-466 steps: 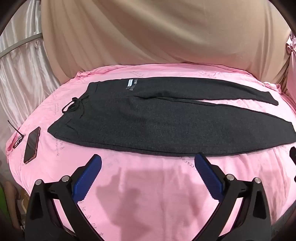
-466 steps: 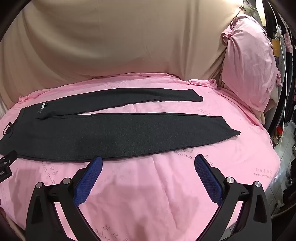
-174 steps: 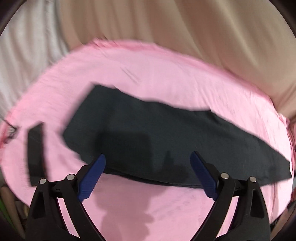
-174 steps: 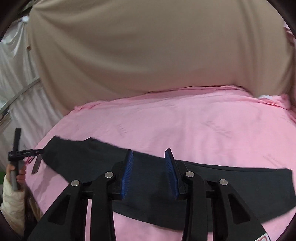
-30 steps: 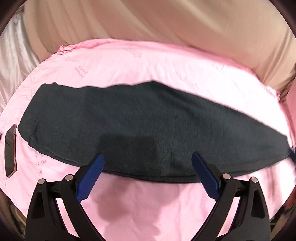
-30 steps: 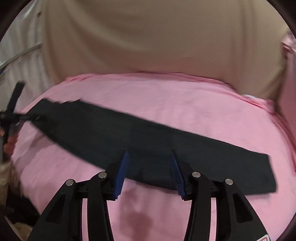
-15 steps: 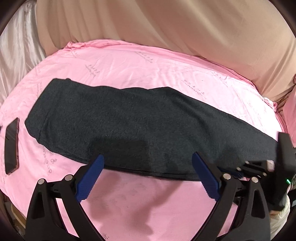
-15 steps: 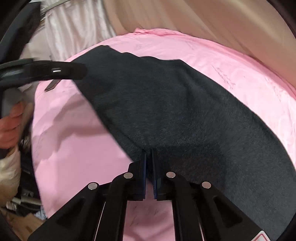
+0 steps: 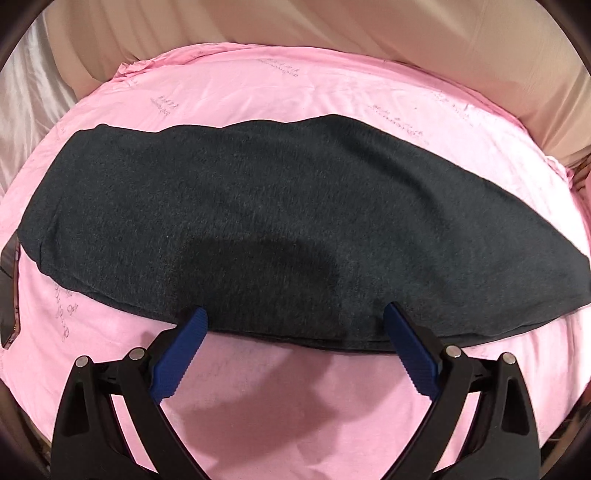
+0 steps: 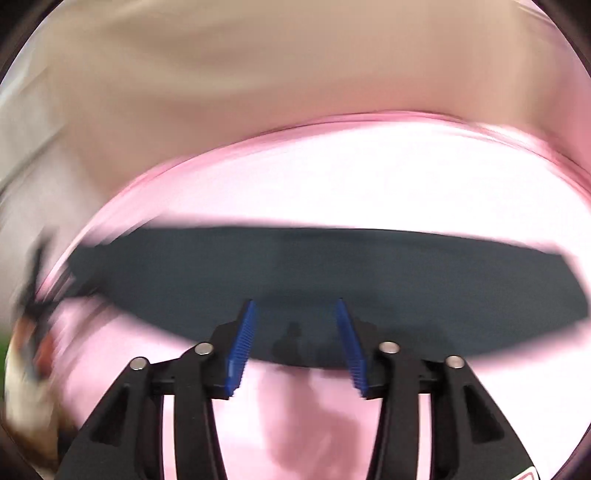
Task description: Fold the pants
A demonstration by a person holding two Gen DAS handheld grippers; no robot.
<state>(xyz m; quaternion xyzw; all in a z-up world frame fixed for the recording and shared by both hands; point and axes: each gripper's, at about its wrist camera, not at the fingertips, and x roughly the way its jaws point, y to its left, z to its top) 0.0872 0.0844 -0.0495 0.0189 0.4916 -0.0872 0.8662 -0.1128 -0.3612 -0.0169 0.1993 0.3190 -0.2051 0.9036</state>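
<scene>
At the near edge of the bed, the left tongs [image 9: 295, 347] stand wide open with nothing between their blue pads [image 9: 181, 352], poised just over the near hem of the pants [image 9: 258, 225], probably so they can bite that long edge for the next fold. The right tongs [image 10: 295, 343] are half open and empty, their jaws having just been opening after pinching the cloth half a second ago; that view is badly blurred. The pants lie flat across the middle of the pink sheet [image 9: 332, 92], doubled into one long dark strip, the legs laid together, which they were not at the start, when both legs lay apart. At far left a phone [image 9: 8, 295] sits beside the waist end, and beyond the bed hangs a beige curtain [image 9: 332, 33]
</scene>
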